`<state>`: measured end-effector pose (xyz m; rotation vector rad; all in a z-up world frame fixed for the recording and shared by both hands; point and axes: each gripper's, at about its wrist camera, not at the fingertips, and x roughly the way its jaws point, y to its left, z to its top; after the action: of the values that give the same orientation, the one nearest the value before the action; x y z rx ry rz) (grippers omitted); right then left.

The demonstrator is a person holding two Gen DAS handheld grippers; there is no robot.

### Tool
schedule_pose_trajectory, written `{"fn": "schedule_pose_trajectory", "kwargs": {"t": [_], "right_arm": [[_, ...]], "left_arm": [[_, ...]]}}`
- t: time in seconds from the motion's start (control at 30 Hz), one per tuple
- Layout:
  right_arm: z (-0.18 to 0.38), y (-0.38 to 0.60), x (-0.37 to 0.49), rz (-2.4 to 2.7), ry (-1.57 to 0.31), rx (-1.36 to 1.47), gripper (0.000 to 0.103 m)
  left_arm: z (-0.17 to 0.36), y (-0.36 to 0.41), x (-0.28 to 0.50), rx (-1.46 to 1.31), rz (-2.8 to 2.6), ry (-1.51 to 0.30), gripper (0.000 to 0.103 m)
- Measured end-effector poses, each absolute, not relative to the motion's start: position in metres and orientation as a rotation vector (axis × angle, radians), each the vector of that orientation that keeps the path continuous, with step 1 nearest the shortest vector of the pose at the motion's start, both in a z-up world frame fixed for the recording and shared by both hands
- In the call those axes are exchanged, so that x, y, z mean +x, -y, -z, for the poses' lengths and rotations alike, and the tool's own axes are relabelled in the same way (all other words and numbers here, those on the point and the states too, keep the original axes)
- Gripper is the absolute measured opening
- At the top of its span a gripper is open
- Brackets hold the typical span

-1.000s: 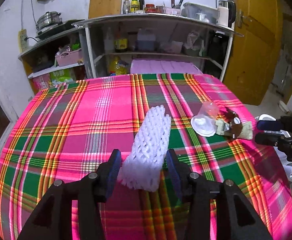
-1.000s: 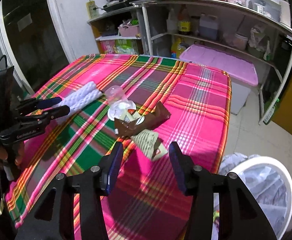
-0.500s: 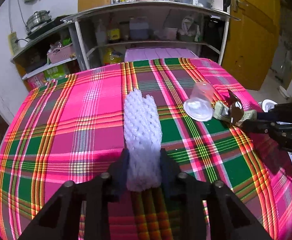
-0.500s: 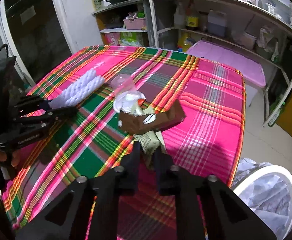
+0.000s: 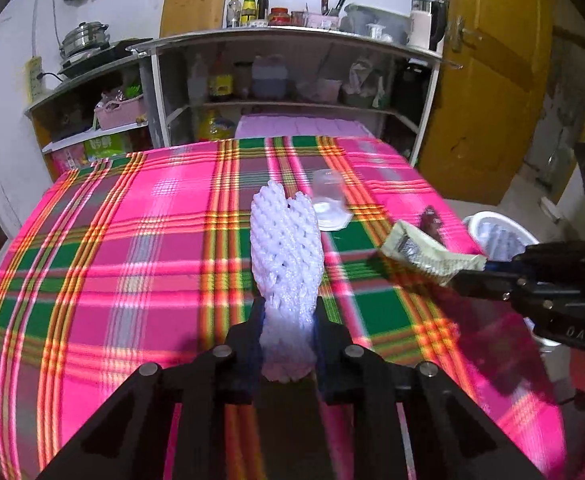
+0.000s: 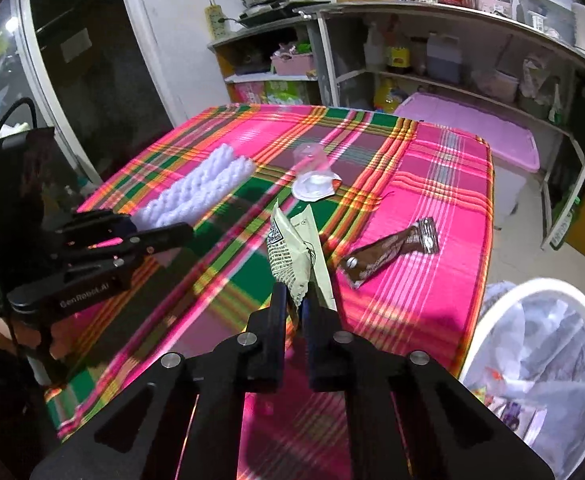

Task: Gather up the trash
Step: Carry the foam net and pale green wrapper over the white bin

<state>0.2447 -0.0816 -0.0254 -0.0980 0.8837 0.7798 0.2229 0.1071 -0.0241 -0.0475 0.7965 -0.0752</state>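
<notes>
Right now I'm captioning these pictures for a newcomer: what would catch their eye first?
The bright pink plaid tablecloth dominates both views. At its middle, the left gripper is closing its jaws on a white foam net sleeve, while the right gripper pinches a pale green wrapper. A bag-lined white bin waits beyond the table's right edge.

foam nets: 1 | plastic cups: 1 | wrappers: 2 | bins: 1 | grippers: 2
</notes>
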Motion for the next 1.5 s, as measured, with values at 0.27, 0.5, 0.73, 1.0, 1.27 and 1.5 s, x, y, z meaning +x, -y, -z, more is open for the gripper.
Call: {"fn": "schedule_pose_trajectory", "kwargs": {"t": [0.27, 0.5, 0.73, 1.0, 1.27, 1.5], "right_arm": [[0.003, 0.114, 0.209, -0.735, -0.831, -0.020, 0.008], [-0.011, 0.144, 0.179, -0.682, -0.792, 0.019, 0.008], [-0.018, 0.169, 0.155, -0.654, -0.779, 0.051, 0.008], [-0.021, 0.193, 0.142, -0.617, -0.768, 0.077, 0.008], [-0.019, 0.214, 0.142, -0.576, -0.769, 0.108, 0.008], [-0.012, 0.238, 0.146, -0.525, -0.779, 0.138, 0.008]], "left_arm": [[0.005, -0.086, 0.178, -0.116, 0.083, -0.732, 0.021], [-0.008, -0.065, 0.141, -0.158, 0.108, -0.687, 0.021], [-0.015, -0.036, 0.120, -0.144, 0.169, -0.679, 0.021], [-0.020, -0.009, 0.111, -0.125, 0.228, -0.669, 0.021], [-0.020, 0.011, 0.115, -0.108, 0.264, -0.680, 0.021], [-0.015, 0.030, 0.127, -0.085, 0.303, -0.704, 0.021]]}}
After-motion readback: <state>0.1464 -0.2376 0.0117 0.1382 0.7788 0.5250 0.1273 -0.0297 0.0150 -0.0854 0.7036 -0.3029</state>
